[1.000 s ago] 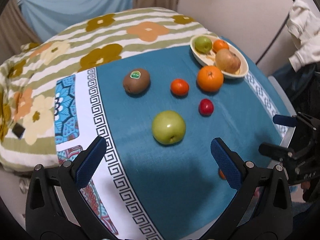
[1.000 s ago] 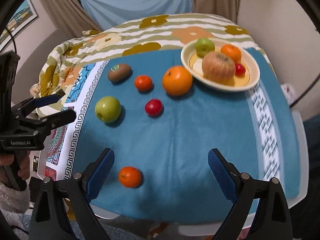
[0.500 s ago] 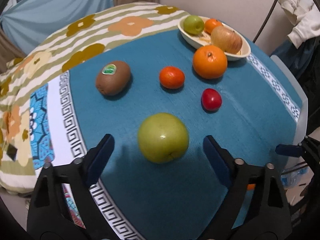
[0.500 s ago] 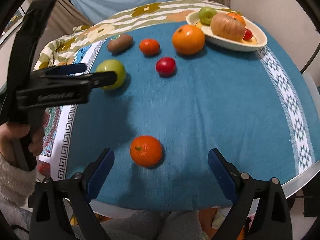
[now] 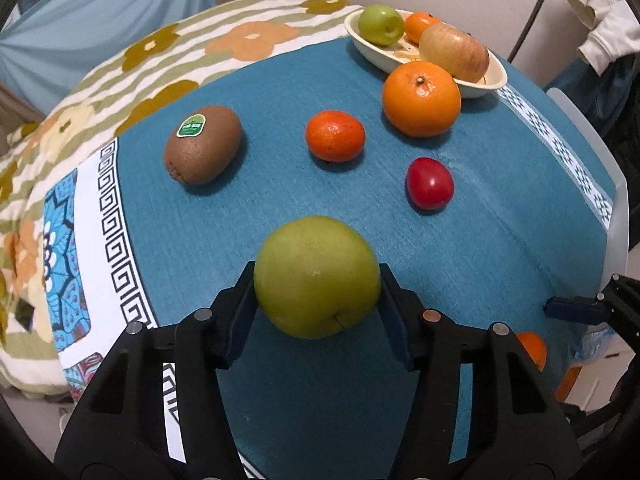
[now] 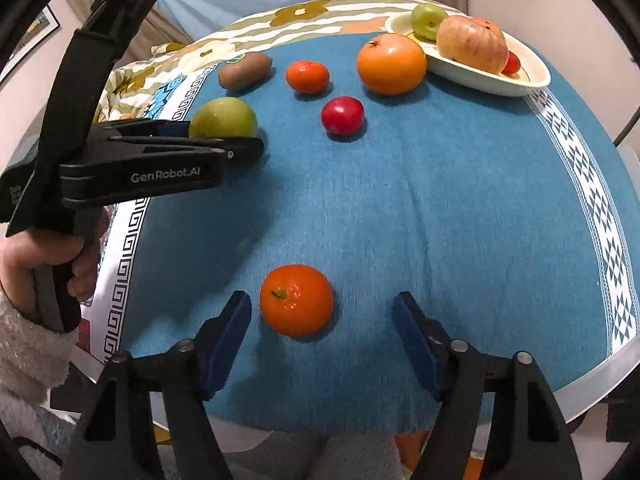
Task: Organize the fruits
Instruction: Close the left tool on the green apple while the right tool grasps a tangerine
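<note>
On a teal tablecloth [image 5: 500,248], the left gripper [image 5: 318,280] has just been closing and now clasps a green apple [image 5: 316,276], its blue pads pressed to both flanks. The right gripper [image 6: 322,332] has also been narrowing; its jaws straddle a mandarin [image 6: 296,300] without touching it. Beyond lie a kiwi [image 5: 203,143], a second mandarin [image 5: 335,135], a large orange [image 5: 421,98] and a small red fruit [image 5: 430,189], perhaps a plum. A cream dish [image 6: 480,76] holds more fruit.
</note>
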Available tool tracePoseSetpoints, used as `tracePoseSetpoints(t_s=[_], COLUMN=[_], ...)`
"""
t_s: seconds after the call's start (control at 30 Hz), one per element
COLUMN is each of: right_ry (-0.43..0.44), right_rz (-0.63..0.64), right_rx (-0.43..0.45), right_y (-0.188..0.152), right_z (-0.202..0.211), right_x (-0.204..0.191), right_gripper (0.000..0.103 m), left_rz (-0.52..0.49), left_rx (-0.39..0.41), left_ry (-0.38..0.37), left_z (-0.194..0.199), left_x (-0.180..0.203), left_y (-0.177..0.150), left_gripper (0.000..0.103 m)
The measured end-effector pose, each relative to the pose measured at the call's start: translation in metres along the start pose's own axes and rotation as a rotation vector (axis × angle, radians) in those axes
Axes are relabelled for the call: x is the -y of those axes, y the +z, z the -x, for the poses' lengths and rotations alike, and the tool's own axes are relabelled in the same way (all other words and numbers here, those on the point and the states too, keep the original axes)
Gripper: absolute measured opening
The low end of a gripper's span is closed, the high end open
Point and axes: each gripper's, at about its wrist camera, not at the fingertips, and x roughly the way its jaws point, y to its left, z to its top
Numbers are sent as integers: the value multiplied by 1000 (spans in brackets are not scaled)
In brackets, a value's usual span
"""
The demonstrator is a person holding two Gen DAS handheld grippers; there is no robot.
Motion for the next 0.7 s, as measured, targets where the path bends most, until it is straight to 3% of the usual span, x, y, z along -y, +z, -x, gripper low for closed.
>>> tracePoseSetpoints(t_s=[0.4,0.53,0.7], right_ry=[-1,28,13], right_rz=[40,40,67], right_rx=[-6,-16,-10], right_y=[3,5,5], right_z=[-3,-5,-4], right_x=[-12,-15,-20], right_gripper=[50,35,34], left_rz=[33,28,35], left_rx=[-25,-26,-30], left_ry=[-8,3,10], left_z=[12,15,19], left_x=[-7,-6,-7], left_y=[-21,-26,-30], left_gripper=[60,60,60])
